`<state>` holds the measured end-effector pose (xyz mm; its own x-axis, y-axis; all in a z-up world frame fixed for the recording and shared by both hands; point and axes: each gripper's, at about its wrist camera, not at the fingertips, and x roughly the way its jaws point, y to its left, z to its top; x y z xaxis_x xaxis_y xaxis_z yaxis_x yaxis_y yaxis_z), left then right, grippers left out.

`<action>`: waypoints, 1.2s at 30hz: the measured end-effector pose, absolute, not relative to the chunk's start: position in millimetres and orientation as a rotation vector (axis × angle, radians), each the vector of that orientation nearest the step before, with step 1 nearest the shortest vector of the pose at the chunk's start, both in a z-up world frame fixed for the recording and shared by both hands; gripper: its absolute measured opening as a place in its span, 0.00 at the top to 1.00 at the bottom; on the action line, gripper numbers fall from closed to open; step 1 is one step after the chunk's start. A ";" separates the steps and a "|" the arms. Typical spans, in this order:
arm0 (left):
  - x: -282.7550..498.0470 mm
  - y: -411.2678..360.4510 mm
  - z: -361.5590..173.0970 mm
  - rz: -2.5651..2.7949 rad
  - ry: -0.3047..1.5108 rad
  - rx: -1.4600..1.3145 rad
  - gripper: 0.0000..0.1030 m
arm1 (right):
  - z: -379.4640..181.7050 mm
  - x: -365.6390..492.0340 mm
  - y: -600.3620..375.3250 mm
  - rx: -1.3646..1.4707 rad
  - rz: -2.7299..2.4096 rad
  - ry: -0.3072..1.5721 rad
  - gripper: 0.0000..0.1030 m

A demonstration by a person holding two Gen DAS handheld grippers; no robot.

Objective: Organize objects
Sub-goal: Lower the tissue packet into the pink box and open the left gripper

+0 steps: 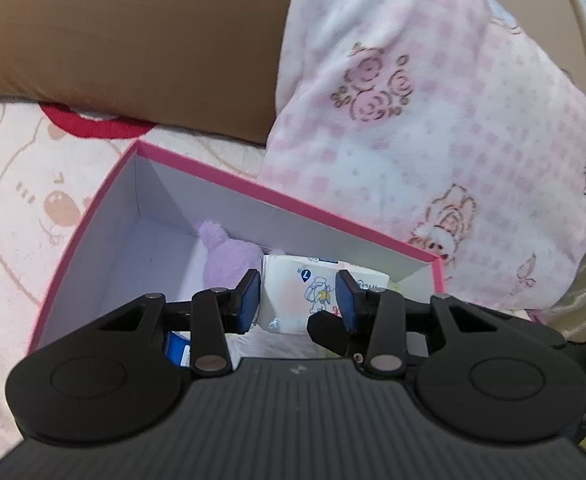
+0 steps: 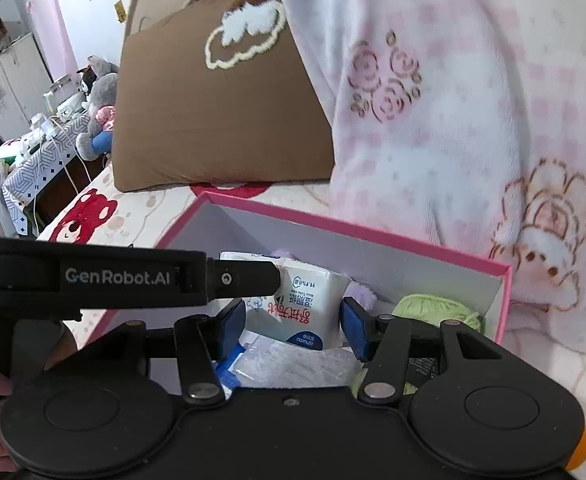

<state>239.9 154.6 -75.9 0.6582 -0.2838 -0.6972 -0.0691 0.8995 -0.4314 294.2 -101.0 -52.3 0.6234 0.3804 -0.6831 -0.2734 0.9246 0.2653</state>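
Both tongs hover open over the pink box point(image 1: 93, 216); right tongs point(image 2: 293, 322) straddle the upright wipes packet point(image 2: 313, 304), left tongs point(image 1: 299, 300) just above the same packet.

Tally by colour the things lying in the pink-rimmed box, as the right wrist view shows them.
Purple plush thing: 1
Green fluffy thing: 1
White wipes pack: 1
Blue-and-white packet, partly hidden: 1
Total: 4

Black grippers point(image 1: 298, 296) with blue pads point(image 2: 231, 326) (white "GenRobot.AI" lettering)
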 end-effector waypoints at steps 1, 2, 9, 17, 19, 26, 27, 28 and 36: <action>242.3 154.6 -79.8 -0.122 0.852 -0.449 0.63 | -56.5 296.8 -101.2 0.141 0.381 0.822 0.44; 244.4 154.4 -83.7 -0.122 0.854 -0.453 0.63 | -59.9 298.7 -101.7 0.140 0.381 0.827 0.44; 258.1 157.1 -108.1 -0.098 0.890 -0.484 0.63 | -82.9 311.8 -101.9 0.133 0.382 0.890 0.43; 262.6 152.0 -111.8 -0.074 0.886 -0.428 0.65 | -88.2 311.5 -105.8 0.149 0.405 0.895 0.44; 263.3 153.4 -114.1 -0.069 0.884 -0.429 0.66 | -91.1 312.5 -106.3 0.138 0.404 0.891 0.47; 264.8 152.4 -120.3 -0.071 0.914 -0.432 0.67 | -92.2 313.6 -109.8 0.138 0.406 0.928 0.48; 263.8 152.3 -120.6 -0.067 0.931 -0.429 0.67 | -92.1 313.8 -110.8 0.149 0.416 0.947 0.48; 262.2 153.1 -120.4 -0.062 0.939 -0.431 0.67 | -91.7 313.0 -111.2 0.155 0.424 0.952 0.48; 261.7 156.9 -127.3 -0.047 0.973 -0.435 0.67 | -98.3 311.9 -101.9 0.121 0.425 0.989 0.48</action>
